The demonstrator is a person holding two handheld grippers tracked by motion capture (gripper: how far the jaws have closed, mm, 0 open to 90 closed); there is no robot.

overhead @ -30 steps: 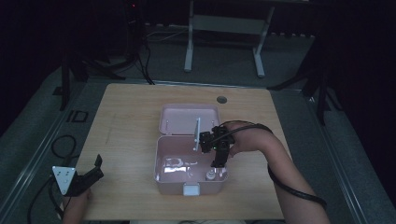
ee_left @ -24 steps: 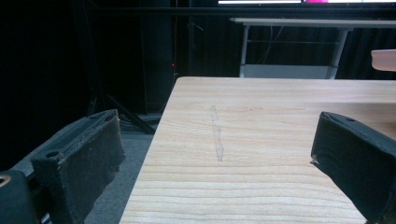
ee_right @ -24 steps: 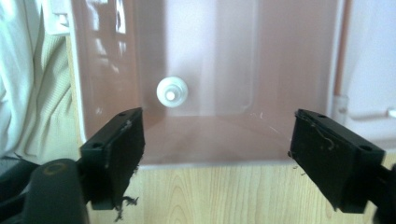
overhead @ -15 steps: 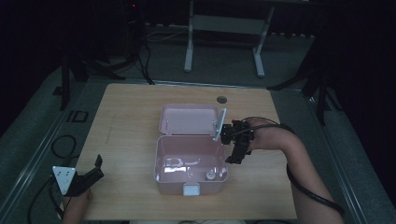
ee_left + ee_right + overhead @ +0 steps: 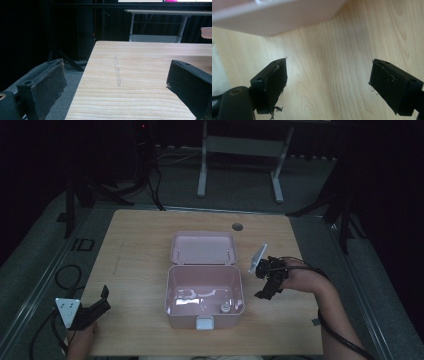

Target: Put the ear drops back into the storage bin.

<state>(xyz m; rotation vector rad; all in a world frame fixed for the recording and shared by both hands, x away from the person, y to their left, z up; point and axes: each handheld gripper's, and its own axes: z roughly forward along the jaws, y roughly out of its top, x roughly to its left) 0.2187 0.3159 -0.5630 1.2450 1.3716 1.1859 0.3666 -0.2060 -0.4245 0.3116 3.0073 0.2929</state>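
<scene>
Right gripper (image 5: 267, 287) has its jaws spread wide with nothing between them, hanging over bare wood just off the right wall of the open pink plastic lunchbox-style case (image 5: 204, 296). The right gripper view shows that pink wall (image 5: 287, 17) just past the jaw tips. Inside the case, near its front right corner, sits one small clear bottle-like item (image 5: 225, 307); I can't make out more of it. My guess: the placing step is finished and the hand is clear, so the next move needs the hinged lid (image 5: 203, 247), lying flat behind the case, swung shut. Left gripper (image 5: 95, 307) is parked far left of the case, jaws wide and empty too. Count: one case, one lid, one item, two grippers, one light wooden table (image 5: 140, 235).
</scene>
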